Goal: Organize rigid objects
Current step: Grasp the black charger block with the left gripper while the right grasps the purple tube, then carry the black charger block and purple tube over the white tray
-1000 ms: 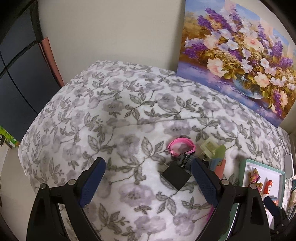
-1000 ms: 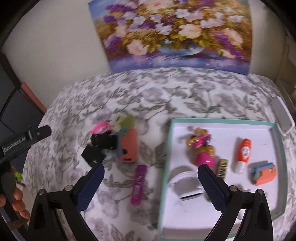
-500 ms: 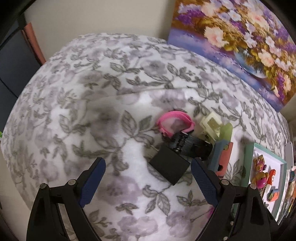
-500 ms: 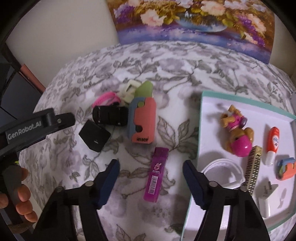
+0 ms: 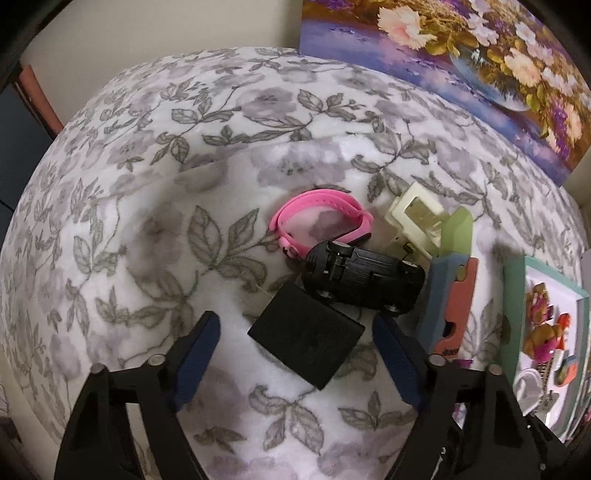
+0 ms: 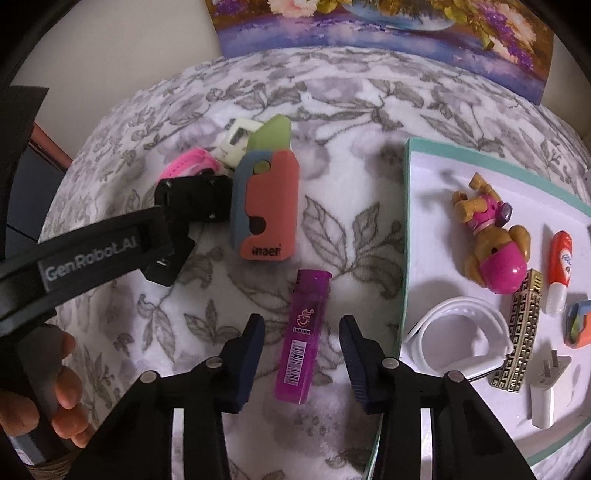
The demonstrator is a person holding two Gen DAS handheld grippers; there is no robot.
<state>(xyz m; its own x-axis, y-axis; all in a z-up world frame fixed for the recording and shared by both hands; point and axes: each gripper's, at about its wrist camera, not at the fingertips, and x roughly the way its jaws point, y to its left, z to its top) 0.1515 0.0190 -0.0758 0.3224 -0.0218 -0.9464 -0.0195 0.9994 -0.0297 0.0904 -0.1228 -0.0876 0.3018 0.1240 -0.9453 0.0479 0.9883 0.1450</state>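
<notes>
Your right tongs (image 6: 302,345) have just been closing around the purple lighter (image 6: 302,335), not touching it yet. Your left tongs (image 5: 295,341), also closing, sit around the black block (image 5: 306,342), both on the flowery surface (image 5: 155,184).

Left of the right gripper (image 6: 302,341), the other gripper's black arm (image 6: 92,254) hides most of a flat black square block (image 6: 168,264). Right of the left gripper (image 5: 295,349), the teal-rimmed white tray (image 5: 513,295) is cut off by the edge, its toys blurred. The flower painting (image 6: 388,22) is cropped at the top.

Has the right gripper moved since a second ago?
Yes. The right gripper has come down and left, off the tray onto the purple lighter, jaws closing around it, not yet gripping.
</notes>
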